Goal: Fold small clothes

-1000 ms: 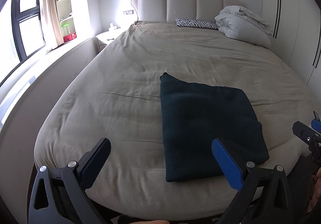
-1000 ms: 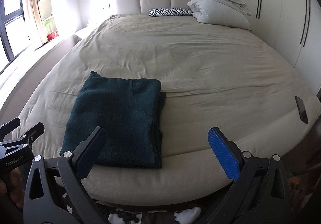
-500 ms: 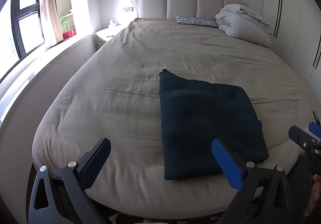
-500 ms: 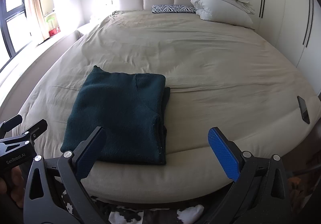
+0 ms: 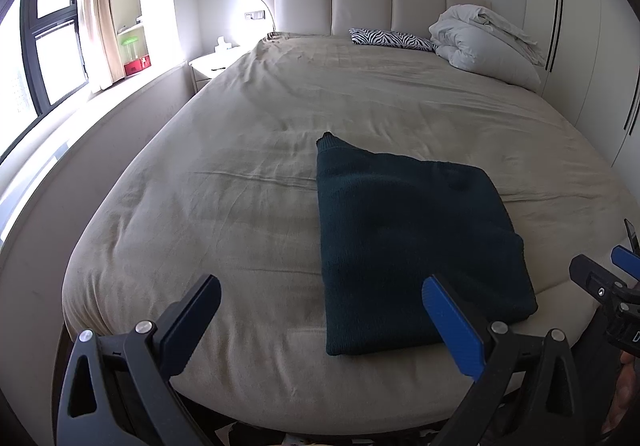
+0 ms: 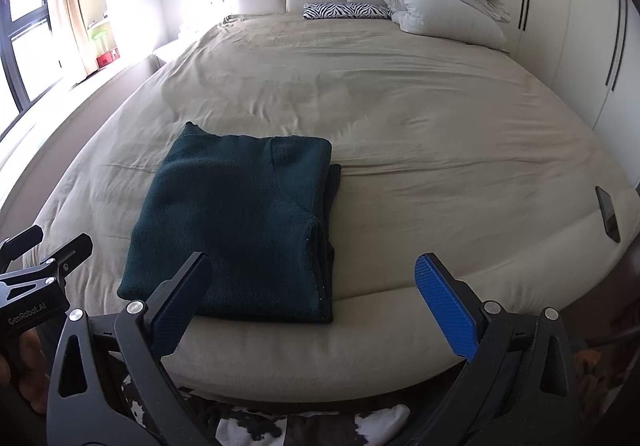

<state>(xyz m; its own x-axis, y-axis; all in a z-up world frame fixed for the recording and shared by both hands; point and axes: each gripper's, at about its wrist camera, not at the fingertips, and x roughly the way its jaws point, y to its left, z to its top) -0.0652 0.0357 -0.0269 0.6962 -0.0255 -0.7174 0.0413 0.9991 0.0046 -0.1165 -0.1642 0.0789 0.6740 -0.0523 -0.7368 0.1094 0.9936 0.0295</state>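
Both of your grippers have drawn back from the bed (image 5: 248,150) over the last second; the view has lifted slightly and the sweater (image 5: 412,246) has stayed in place. Left gripper (image 5: 320,320): jaws wide apart, holding nothing. Right gripper (image 6: 312,294): jaws wide apart, holding nothing. The sweater lies folded into a rough rectangle near the foot edge of the bed, one far corner poking out, layered edges showing on its right side. Judge the fold complete or nearly so.

Nearby: a phone (image 6: 608,214) at the bed's right edge, well apart from the sweater; duvet (image 6: 444,6) and zebra pillow (image 6: 346,10) at the headboard. Nothing obstructs access.
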